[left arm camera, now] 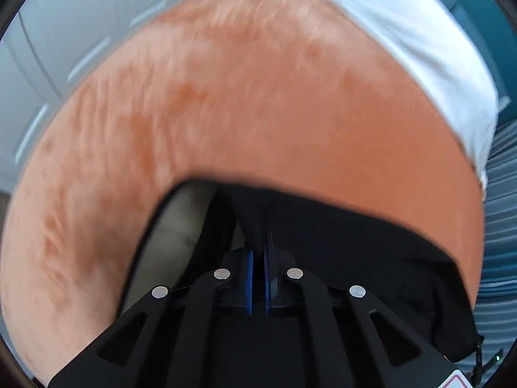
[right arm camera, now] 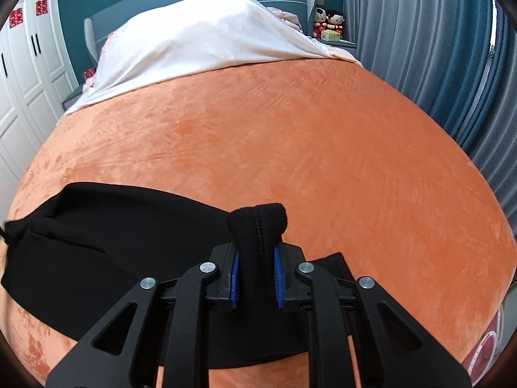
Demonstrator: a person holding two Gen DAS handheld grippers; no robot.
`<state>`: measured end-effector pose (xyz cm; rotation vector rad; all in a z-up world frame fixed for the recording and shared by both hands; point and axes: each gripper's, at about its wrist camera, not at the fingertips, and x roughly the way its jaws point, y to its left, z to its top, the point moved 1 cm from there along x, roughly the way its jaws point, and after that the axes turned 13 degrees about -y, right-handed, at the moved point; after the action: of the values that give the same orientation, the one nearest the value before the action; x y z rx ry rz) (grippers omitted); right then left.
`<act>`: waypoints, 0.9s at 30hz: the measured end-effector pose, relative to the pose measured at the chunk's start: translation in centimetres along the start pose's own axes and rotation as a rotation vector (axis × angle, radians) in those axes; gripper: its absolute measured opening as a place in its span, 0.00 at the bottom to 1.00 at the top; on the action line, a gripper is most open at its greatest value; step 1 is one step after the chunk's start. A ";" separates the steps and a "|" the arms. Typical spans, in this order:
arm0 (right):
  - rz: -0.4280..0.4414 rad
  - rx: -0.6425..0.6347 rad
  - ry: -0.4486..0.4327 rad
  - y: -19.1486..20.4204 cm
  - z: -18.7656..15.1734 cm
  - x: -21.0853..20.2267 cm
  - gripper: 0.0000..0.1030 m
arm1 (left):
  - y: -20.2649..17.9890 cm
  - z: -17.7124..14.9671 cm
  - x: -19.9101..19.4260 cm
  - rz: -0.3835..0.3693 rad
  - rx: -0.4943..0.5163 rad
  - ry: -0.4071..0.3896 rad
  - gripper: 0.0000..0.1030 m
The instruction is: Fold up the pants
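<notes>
Early stage of folding: black pants (right arm camera: 106,236) lie along the near edge of the orange bed (right arm camera: 290,148), the right gripper (right arm camera: 257,278) clamping a bunched hem, the left gripper (left arm camera: 258,278) closed at the cloth's edge, folds remaining.

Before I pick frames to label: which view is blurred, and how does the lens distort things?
Left wrist view: motion-smeared, the orange blanket streaked, only the left gripper crisp. Right wrist view: sharp, evenly lit; fisheye bulges the bed into a dome, and the right gripper clamps the black pants in focus.
</notes>
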<state>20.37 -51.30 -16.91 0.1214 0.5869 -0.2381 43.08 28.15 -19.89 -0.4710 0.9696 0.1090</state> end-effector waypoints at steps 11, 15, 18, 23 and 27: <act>-0.016 -0.167 -0.217 0.5 4.3 -5.5 0.16 | 5.3 -5.4 -15.7 -0.123 0.177 -0.066 0.08; -0.065 -0.200 -0.042 -2.4 -3.0 -3.2 0.17 | 10.1 -13.7 -8.5 0.134 0.246 0.134 0.04; -0.095 -0.213 0.110 -3.6 -8.8 -1.1 0.21 | 12.1 -16.9 -4.8 0.248 0.247 0.195 0.04; -0.125 -0.164 0.164 -5.9 -13.2 -3.2 0.57 | 11.8 -15.7 -7.6 0.230 0.148 0.108 0.10; -0.134 -0.040 0.123 -9.0 -13.3 -7.1 0.68 | 10.0 -14.7 -11.4 0.305 0.181 -0.001 0.46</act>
<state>5.20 -56.21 -24.34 0.0580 0.7223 -0.3507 22.32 32.08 -20.94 -0.1541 1.0347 0.2930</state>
